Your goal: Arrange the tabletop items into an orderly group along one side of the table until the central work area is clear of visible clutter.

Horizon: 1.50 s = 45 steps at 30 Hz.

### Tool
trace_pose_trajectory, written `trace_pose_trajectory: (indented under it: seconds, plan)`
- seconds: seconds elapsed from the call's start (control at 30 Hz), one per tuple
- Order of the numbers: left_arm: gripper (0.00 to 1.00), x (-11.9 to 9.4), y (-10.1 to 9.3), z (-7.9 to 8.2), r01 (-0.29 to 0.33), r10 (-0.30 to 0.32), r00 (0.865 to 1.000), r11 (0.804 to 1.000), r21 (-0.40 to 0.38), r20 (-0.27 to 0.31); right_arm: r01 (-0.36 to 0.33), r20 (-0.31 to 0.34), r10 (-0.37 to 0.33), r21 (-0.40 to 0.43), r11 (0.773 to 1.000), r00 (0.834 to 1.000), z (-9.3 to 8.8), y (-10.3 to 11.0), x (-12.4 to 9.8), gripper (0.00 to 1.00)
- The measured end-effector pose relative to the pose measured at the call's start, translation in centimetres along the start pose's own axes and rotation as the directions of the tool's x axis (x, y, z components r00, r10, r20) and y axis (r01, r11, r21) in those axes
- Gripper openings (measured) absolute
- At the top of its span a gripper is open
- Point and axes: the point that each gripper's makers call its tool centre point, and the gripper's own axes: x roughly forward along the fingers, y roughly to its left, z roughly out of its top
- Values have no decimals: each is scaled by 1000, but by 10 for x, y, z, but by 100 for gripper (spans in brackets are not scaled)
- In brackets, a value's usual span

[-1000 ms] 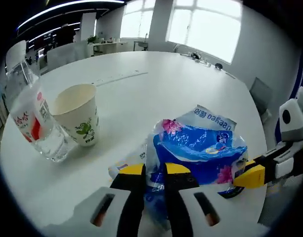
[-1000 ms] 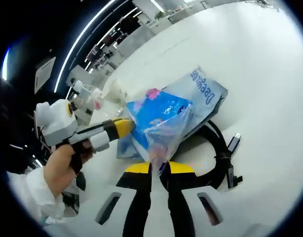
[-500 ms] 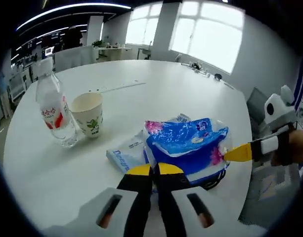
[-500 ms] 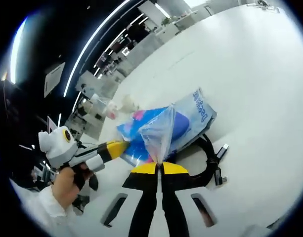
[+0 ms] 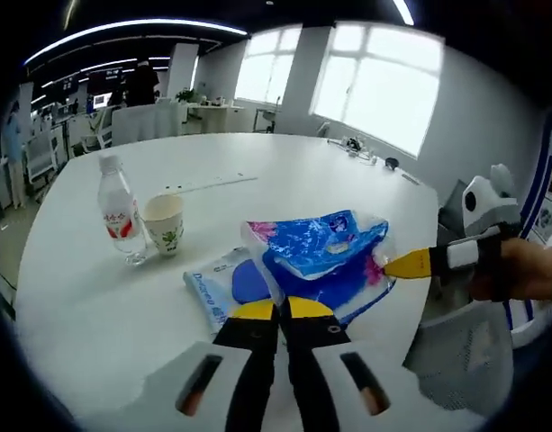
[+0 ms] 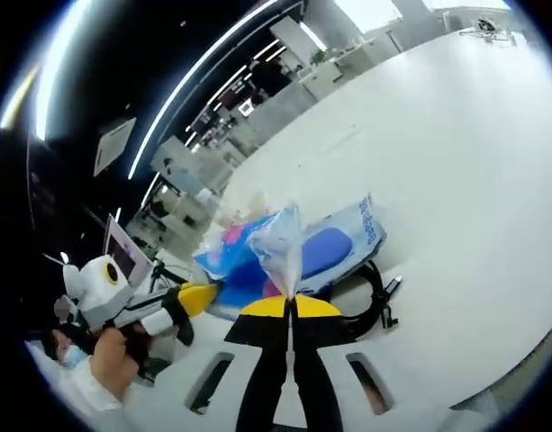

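We judge the tidying as partly under way. In the left gripper view, going left to right, a clear plastic water bottle with a red label [image 5: 119, 212] stands upright on the round white table [image 5: 285, 166], and just beside it stands a pale paper cup with a green print [image 5: 165, 226]; the two make a small group toward the table's left edge. Nearer the middle lies a flat pale-blue printed packet [image 5: 210, 286], and over it hangs a crinkly blue plastic pack with pink flowers [image 5: 322, 254], lifted between both tools. A black cable with a plug end [image 6: 381, 293] lies coiled on the table under the packs, seen in the right gripper view. So the packet, the pack and the cable are left to move, as far as we can judge, and the centre is not yet free of clutter.

The left gripper [image 5: 282, 310] has its yellow-tipped jaws pressed together on the near edge of the blue plastic pack. The right gripper [image 5: 406, 265] comes in from the right, held in a person's hand [image 5: 520, 273], and its yellow tip meets the pack's right end. In the right gripper view its jaws are closed tight on a fold of the pack's clear film.
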Motion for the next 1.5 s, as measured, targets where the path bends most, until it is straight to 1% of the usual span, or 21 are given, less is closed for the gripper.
trace_pose_trajectory:
  seconds: [0.07, 0.13, 0.23, 0.33, 0.43, 0.57, 0.63, 0.7, 0.73, 0.77, 0.87, 0.97, 1.07, 1.1, 1.13, 1.17, 1.2, 1.27, 1.37, 1.4, 1.5]
  plan:
    - [0, -7, -7, 3, 5, -5, 1000, 1000, -4, 28, -7, 7, 7, -3, 1000, 1000, 2, 3, -8, 0]
    - [0, -12, -14, 8, 14, -13, 998, 1000, -21, 60, -8, 11, 8, -30, 1000, 1000, 4, 4, -16, 0]
    - [0, -16, -24, 12, 24, -21, 996, 999, -29, 83, -8, 22, 9, -47, 999, 1000, 8, 5, -30, 0]
    - [0, -17, -40, 18, 44, -41, 993, 999, -19, 109, 0, 44, 3, -72, 997, 999, 15, 3, -41, 0]
    - [0, -13, -51, 22, 54, -55, 991, 998, 8, 120, -6, 48, 12, -108, 994, 999, 23, -5, -48, 0]
    - [0, -4, -61, 26, 57, -54, 991, 998, -19, 119, -29, 40, 33, -104, 994, 999, 37, -17, -51, 0]
    - [0, 2, -65, 31, 41, -39, 992, 999, -14, 124, -50, 30, 53, -110, 993, 998, 46, -23, -46, 0]
    - [0, 11, -64, 34, 9, -7, 994, 1000, -13, 112, -79, 8, 80, -97, 992, 997, 53, -28, -42, 0]
    - [0, 17, -64, 36, -14, 17, 995, 999, -30, 97, -86, -7, 86, -99, 991, 996, 56, -31, -40, 0]
    - [0, 20, -66, 39, -24, 27, 995, 999, -33, 98, -93, -22, 91, -111, 989, 996, 60, -35, -40, 0]
    - [0, 33, -73, 53, -53, 58, 992, 998, -44, 114, -117, -30, 114, -118, 986, 993, 77, -48, -38, 0]
    - [0, 51, -82, 61, -76, 81, 992, 996, -48, 94, -139, -41, 135, -96, 986, 990, 94, -69, -35, 0]
    - [0, 72, -94, 69, -100, 101, 993, 995, -18, 65, -146, -44, 142, -85, 986, 989, 108, -87, -37, 0]
    - [0, 79, -97, 71, -122, 121, 992, 992, 26, 26, -149, -45, 146, -80, 986, 988, 112, -92, -37, 0]
    - [0, 89, -103, 78, -137, 136, 991, 984, 111, 16, -151, -46, 148, -73, 986, 988, 117, -101, -38, 0]
    - [0, 93, -106, 82, -141, 139, 990, 982, 126, 17, -149, -47, 146, -69, 986, 988, 119, -105, -38, 0]
    - [0, 103, -112, 89, -142, 141, 990, 981, 131, 20, -143, -50, 141, -59, 988, 989, 124, -114, -39, 0]
    - [0, 118, -120, 99, -133, 132, 991, 988, 80, 28, -141, -46, 139, -40, 989, 989, 135, -128, -40, 0]
    - [0, 136, -120, 109, -144, 142, 989, 988, 58, 31, -157, -40, 157, 2, 988, 987, 153, -142, -39, 0]
    - [0, 140, -121, 111, -146, 145, 989, 988, 50, 31, -164, -36, 163, -8, 986, 986, 162, -146, -37, 0]
    - [0, 155, -122, 115, -159, 158, 987, 986, 47, 21, -174, -37, 173, -24, 984, 984, 176, -152, -32, 0]
